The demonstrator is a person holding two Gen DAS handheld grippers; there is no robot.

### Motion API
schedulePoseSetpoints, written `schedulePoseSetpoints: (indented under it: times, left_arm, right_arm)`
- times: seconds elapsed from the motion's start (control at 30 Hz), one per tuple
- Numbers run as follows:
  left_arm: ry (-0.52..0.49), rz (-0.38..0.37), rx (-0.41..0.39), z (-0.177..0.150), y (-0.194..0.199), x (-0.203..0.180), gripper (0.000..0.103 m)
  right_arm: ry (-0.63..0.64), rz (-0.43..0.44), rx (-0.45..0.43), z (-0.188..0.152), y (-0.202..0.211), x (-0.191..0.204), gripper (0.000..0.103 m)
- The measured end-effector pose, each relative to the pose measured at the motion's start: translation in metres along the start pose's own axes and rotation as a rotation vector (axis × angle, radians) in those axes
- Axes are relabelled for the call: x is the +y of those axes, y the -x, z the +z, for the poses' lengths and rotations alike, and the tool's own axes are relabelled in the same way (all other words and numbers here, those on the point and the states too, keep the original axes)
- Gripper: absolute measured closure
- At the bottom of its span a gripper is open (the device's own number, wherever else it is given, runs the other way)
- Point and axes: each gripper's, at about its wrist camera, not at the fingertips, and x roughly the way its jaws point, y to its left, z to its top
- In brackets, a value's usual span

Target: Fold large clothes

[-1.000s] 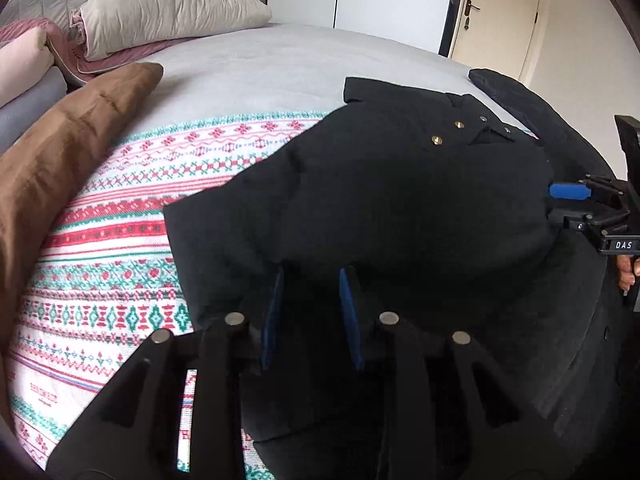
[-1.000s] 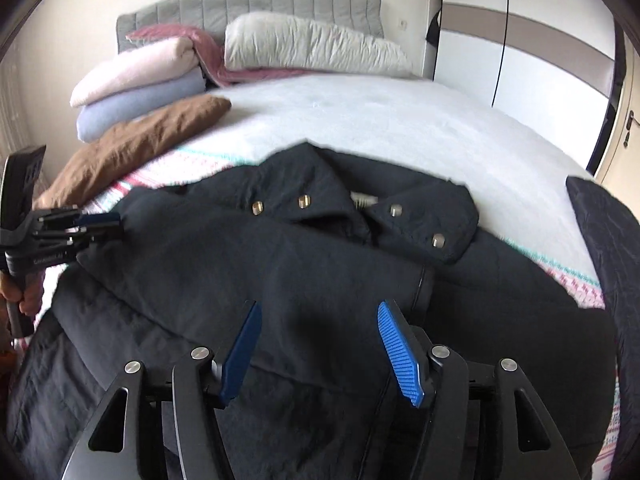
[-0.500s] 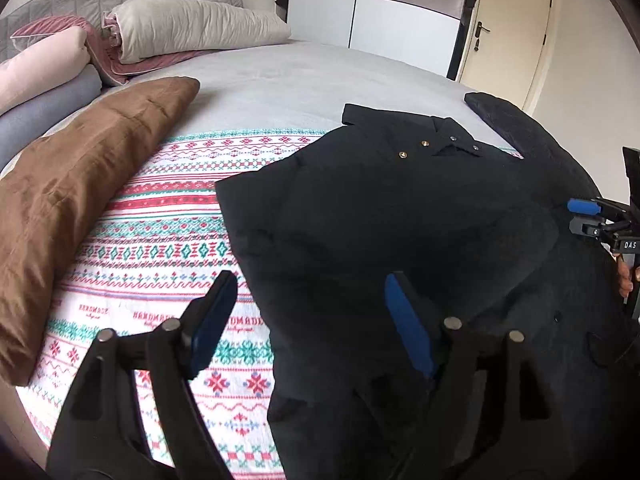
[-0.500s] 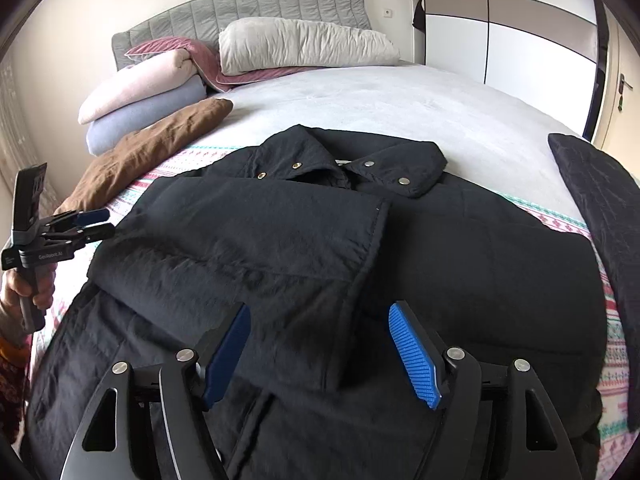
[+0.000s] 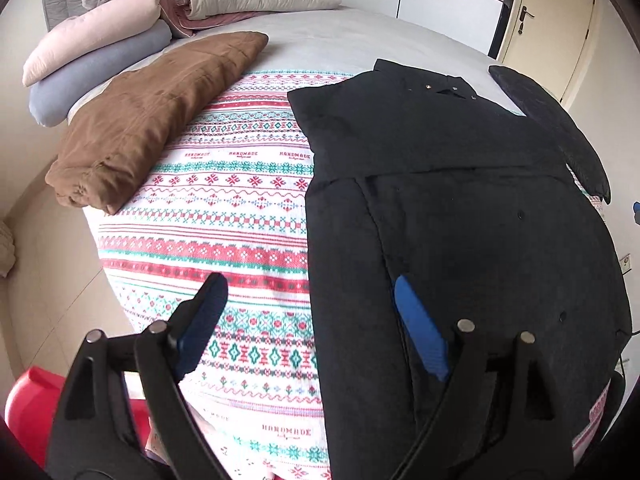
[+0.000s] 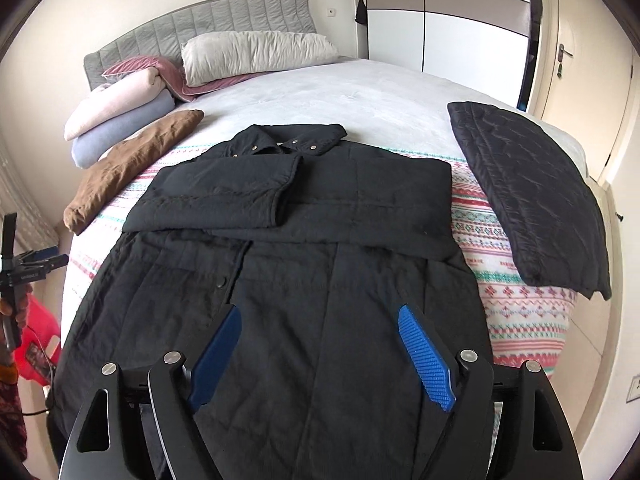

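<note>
We see the black jacket (image 6: 320,248) lying lengthwise, collar toward the headboard (image 6: 192,28); our left gripper (image 5: 308,320) and right gripper (image 6: 320,344) spread, empty.

A home bedroom is shown: a bed (image 6: 320,92) with padded headboard (image 6: 200,24), pillows (image 6: 256,54) stacked upper left, wardrobe (image 6: 452,28) upper right.

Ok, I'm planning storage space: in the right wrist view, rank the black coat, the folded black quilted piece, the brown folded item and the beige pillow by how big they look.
1. black coat, clearly largest.
2. folded black quilted piece.
3 and 4. brown folded item and beige pillow look alike; the pillow lies farther off, so I cannot rank them.
</note>
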Motion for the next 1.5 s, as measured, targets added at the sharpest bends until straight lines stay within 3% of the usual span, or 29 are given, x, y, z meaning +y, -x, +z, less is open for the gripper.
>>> schedulePoseSetpoints:
  times: [0.1, 0.3, 0.57, 0.83, 1.13, 1.37, 1.5]
  left_arm:
    - [-0.008, -0.013, 0.013, -0.023, 0.020, -0.008, 0.010]
    - [-0.051, -0.054, 0.052, -0.062, 0.045, -0.023, 0.008]
    - [-0.013, -0.087, 0.164, -0.113, 0.038, -0.021, 0.008]
    - [0.092, -0.244, 0.244, -0.151, 0.019, -0.014, 0.008]
    - [0.080, -0.345, 0.297, -0.164, 0.008, -0.019, 0.008]
    - [0.099, -0.350, 0.318, -0.180, 0.003, -0.017, 0.009]
    - [0.119, -0.401, 0.334, -0.189, 0.002, -0.020, 0.015]
  right_arm:
    - [0.011, -0.002, -0.002, -0.023, 0.025, -0.002, 0.017]
    - [-0.007, 0.007, 0.028, -0.069, 0.049, -0.010, 0.016]
    - [-0.112, 0.041, 0.087, -0.130, 0.062, -0.046, 0.016]
    - [-0.278, 0.091, 0.142, -0.177, 0.053, -0.089, 0.016]
    - [-0.402, 0.114, 0.178, -0.199, 0.036, -0.121, 0.016]
    - [-0.466, 0.130, 0.228, -0.213, 0.016, -0.136, 0.016]
    - [-0.479, 0.152, 0.235, -0.217, 0.011, -0.137, 0.016]
